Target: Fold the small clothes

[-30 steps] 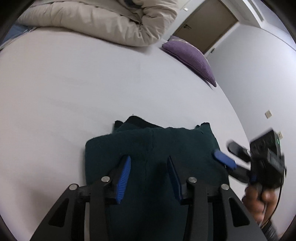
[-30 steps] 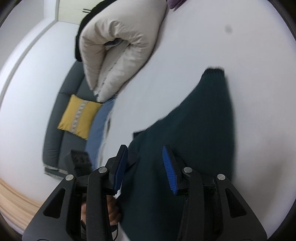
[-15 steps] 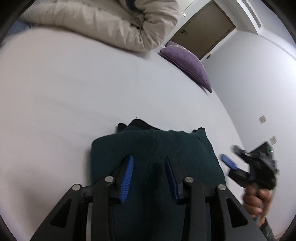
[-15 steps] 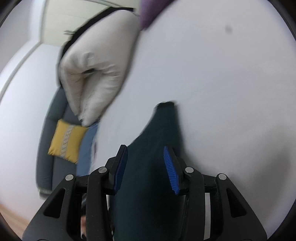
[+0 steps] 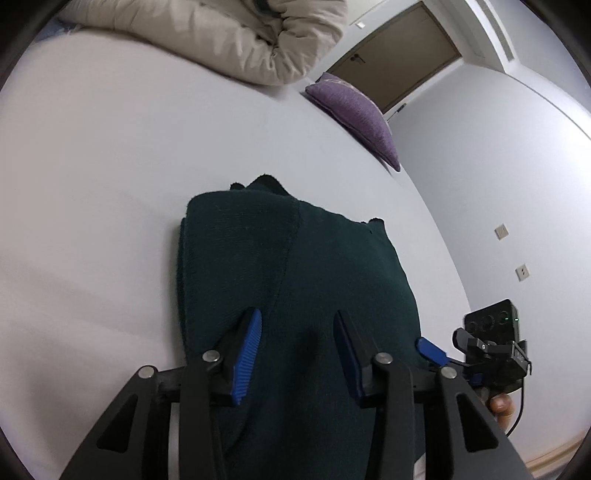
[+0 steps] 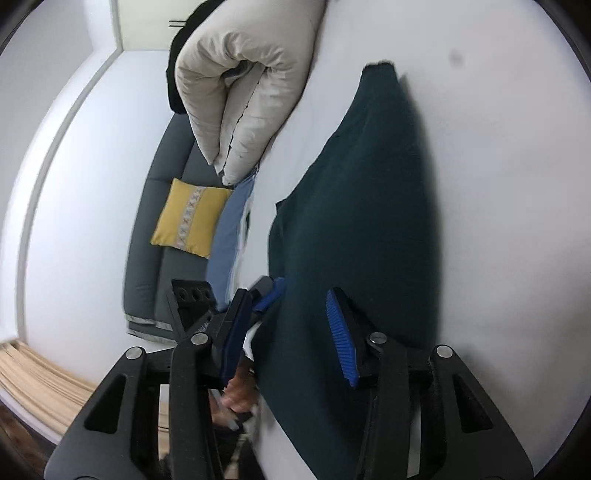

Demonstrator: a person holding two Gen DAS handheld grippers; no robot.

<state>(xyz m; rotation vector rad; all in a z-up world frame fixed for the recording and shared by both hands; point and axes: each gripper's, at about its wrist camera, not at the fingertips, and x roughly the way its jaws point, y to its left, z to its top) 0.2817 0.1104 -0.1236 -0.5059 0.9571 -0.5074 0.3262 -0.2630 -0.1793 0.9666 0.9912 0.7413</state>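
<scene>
A dark green knit garment (image 5: 295,266) lies folded on the white bed (image 5: 110,166). My left gripper (image 5: 299,350) hovers over its near part, jaws partly open, with nothing pinched between the blue pads. At the garment's right edge my right gripper (image 5: 445,343) shows, held by a hand (image 5: 500,406). In the right wrist view the garment (image 6: 362,206) stretches away under my right gripper (image 6: 286,332), which stands partly open across the garment's near edge. My left gripper (image 6: 267,293) shows just beyond its left finger.
A rolled beige duvet (image 5: 229,33) lies at the far side of the bed, a purple pillow (image 5: 354,107) near the door (image 5: 399,48). Beside the bed stand a grey sofa with a yellow cushion (image 6: 192,218) and a blue cloth (image 6: 229,236).
My left gripper has slid along over the garment, which now fills more of its view. My right gripper has dropped lower at the garment's edge, closer to the left one.
</scene>
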